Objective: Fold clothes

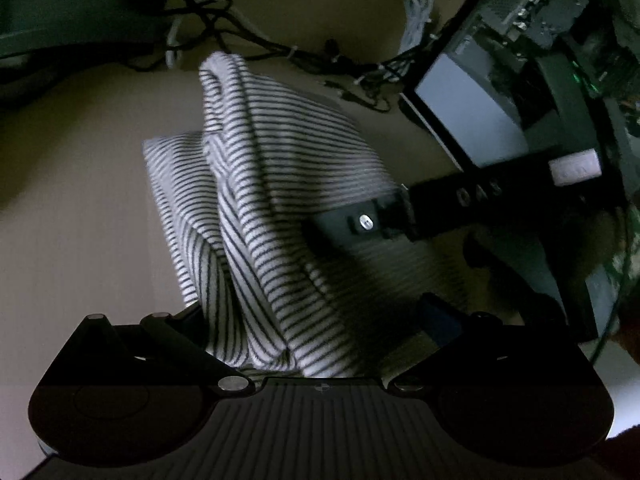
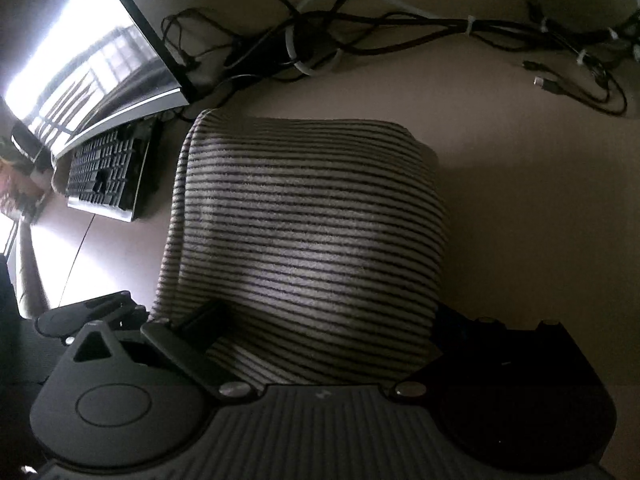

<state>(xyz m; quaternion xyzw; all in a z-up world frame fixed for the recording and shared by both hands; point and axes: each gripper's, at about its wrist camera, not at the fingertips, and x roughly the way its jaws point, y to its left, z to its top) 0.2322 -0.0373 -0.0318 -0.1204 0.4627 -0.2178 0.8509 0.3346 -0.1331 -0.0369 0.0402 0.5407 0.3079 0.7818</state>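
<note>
A white garment with thin dark stripes [image 1: 280,184] lies on the beige table [image 1: 76,208]. In the left wrist view it rises in a bunched ridge between the wide-spread fingers of my left gripper [image 1: 312,316], which stands open. One finger of the right gripper [image 1: 362,224] rests on its right side. In the right wrist view the garment [image 2: 304,220] appears as a folded stack. Its near end fills the gap between the fingers of my right gripper [image 2: 324,316], also open. Part of the left gripper [image 2: 84,314] shows at the lower left.
Tangled cables [image 2: 360,36] run along the back of the table. A monitor [image 2: 92,60] and a black keyboard [image 2: 108,172] stand at the left. An open computer case [image 1: 540,60] stands at the right. A person's forearm [image 2: 32,272] shows at the left edge.
</note>
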